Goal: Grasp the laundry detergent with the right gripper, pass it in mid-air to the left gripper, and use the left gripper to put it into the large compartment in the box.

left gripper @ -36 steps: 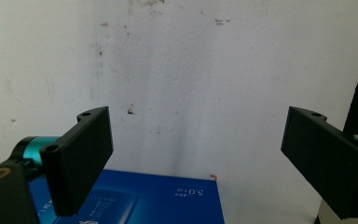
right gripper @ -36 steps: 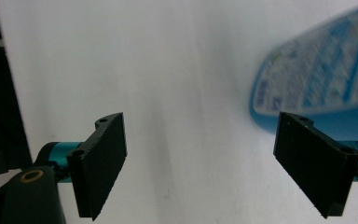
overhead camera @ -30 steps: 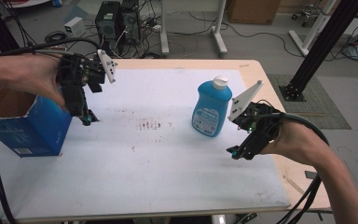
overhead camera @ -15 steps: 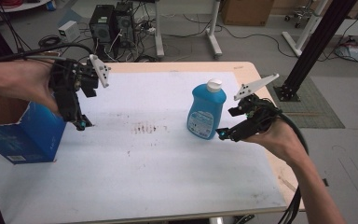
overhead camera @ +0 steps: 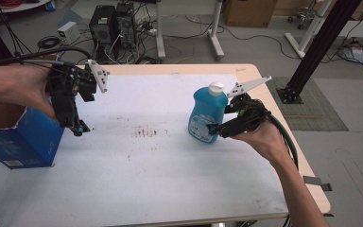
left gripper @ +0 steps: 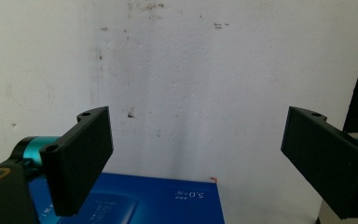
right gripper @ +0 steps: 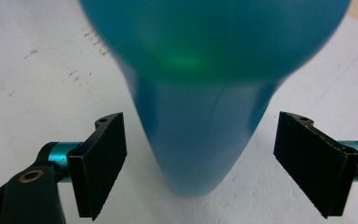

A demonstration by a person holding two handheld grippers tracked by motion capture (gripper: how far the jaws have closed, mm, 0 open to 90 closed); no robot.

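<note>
A white-topped desk, scuffed with dark marks near its middle, carries two blue things well apart: an open cardboard box at its left edge and a bottle of blue liquid with a white cap, standing upright toward the right. The box's top flaps are spread, and what lies inside cannot be made out from here. The right gripper is level with the bottle's lower body and just beside it, approaching from the person's right; in the right gripper view the bottle stands between the two black jaws, which are spread wide with clear space on either side, so nothing is held. With its long axis vertical and the jaws flanking it, the bottle looks set for a sideways squeeze. The left gripper hangs pointing down over the box's right edge, jaws likewise wide apart and empty, far from the bottle.
</note>
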